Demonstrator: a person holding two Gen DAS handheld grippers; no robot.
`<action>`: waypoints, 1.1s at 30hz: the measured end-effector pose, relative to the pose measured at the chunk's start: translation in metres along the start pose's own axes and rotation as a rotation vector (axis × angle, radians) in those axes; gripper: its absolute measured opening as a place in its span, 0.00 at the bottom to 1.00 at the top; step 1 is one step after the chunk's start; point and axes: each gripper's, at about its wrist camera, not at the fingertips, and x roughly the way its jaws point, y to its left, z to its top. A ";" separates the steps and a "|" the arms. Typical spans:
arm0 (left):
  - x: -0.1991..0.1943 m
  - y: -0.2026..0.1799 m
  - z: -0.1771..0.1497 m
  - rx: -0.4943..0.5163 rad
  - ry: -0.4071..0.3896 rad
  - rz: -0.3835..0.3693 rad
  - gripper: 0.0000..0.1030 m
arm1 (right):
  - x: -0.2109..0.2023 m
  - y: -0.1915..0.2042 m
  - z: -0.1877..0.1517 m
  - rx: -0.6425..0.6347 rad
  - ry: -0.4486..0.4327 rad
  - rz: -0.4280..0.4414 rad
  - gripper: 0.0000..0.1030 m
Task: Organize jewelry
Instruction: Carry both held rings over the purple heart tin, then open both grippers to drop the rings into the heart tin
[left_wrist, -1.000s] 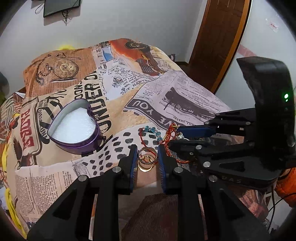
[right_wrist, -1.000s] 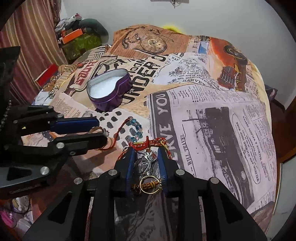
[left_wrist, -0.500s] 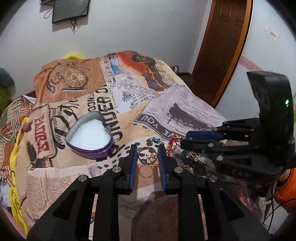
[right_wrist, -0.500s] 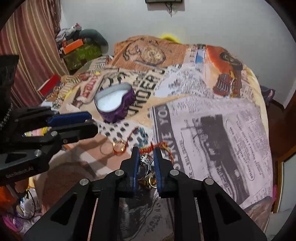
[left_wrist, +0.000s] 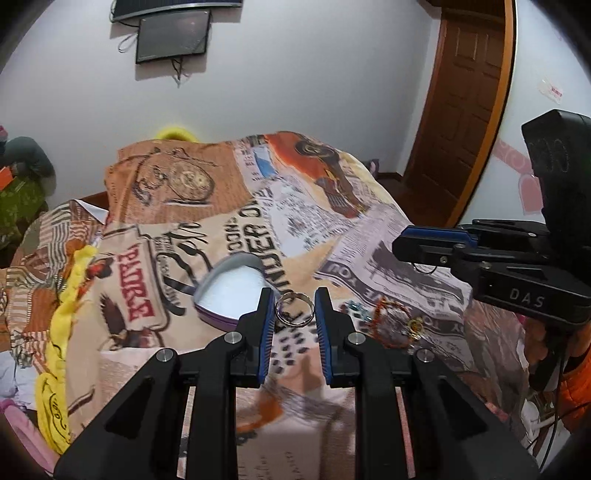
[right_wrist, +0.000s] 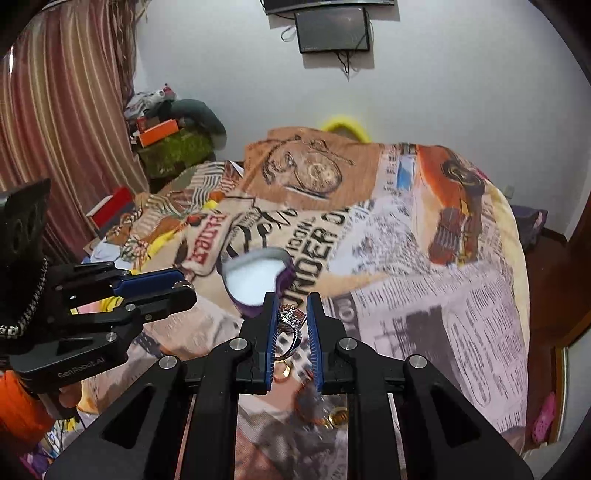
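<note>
My left gripper is shut on a thin metal band ring, held up above the bed. In the right wrist view my right gripper is shut on a silver ring set with stones, also lifted. An open purple heart-shaped tin with a white lining lies on the bedspread just beyond both sets of fingertips. Loose on the spread remain a blue beaded bracelet, a red thread bracelet and small gold pieces. Each gripper shows in the other's view: right gripper, left gripper.
A newspaper-print bedspread covers the bed. Striped curtains and piled boxes stand at the left, a wooden door at the right. A dark screen hangs on the white wall.
Both grippers have risen off the bedspread, each carrying its ring. The right jaws closed tighter on the stone ring, lifting it out of the jewelry pile. The tin now looks smaller.
</note>
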 end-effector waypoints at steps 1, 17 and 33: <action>0.000 0.003 0.001 -0.003 -0.003 0.003 0.20 | 0.002 0.003 0.003 -0.001 -0.005 0.004 0.14; 0.034 0.062 0.009 -0.058 0.011 0.068 0.20 | 0.059 0.031 0.026 -0.026 0.021 0.054 0.14; 0.103 0.078 0.004 -0.053 0.143 0.012 0.20 | 0.133 0.018 0.036 0.017 0.182 0.074 0.14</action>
